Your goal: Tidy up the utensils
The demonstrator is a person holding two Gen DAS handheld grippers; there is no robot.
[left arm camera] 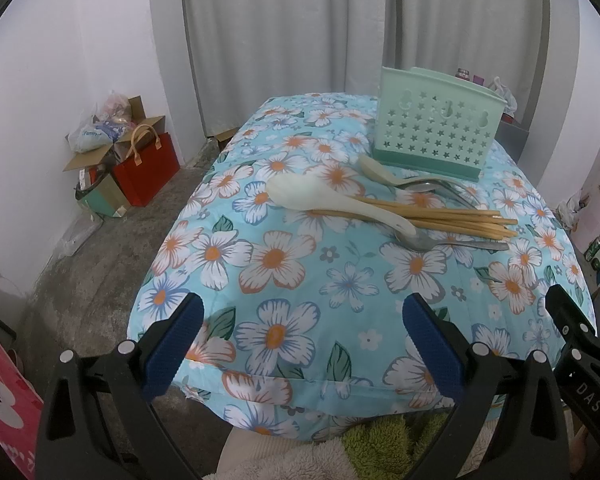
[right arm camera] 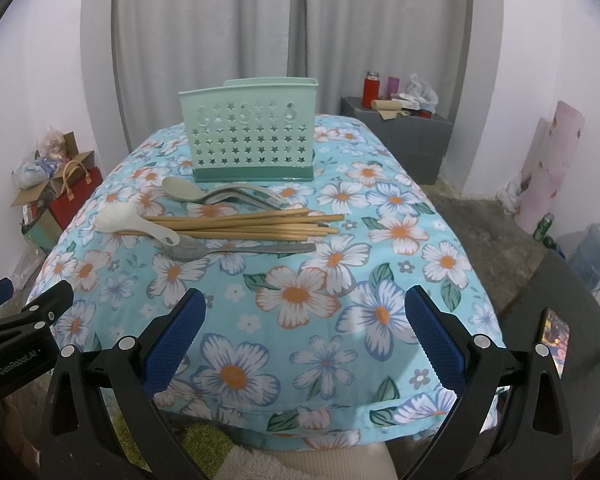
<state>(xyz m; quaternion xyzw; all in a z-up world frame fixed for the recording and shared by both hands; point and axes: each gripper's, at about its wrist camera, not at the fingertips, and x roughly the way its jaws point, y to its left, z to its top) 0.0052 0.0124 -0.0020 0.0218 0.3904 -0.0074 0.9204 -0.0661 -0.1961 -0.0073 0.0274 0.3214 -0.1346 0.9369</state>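
A mint-green utensil holder (left arm camera: 436, 132) (right arm camera: 254, 136) with star-shaped holes stands at the far side of the flowered cloth (left arm camera: 300, 280) (right arm camera: 340, 280). In front of it lies a heap: a white rice spoon (left arm camera: 332, 200) (right arm camera: 134, 222), a beige spoon (left arm camera: 380, 170) (right arm camera: 184, 190), several bamboo chopsticks (left arm camera: 452, 218) (right arm camera: 260, 222) and metal spoons (left arm camera: 440, 243) (right arm camera: 236, 249). My left gripper (left arm camera: 304, 336) and right gripper (right arm camera: 304, 332) both hang open near the cloth's front edge, well short of the heap, nothing between their fingers.
A red bag (left arm camera: 146, 168) and cardboard boxes sit on the floor at the left. A grey box (right arm camera: 400, 132) with a red bottle stands at the back right, a water jug (right arm camera: 592, 252) at the right. Curtains hang behind.
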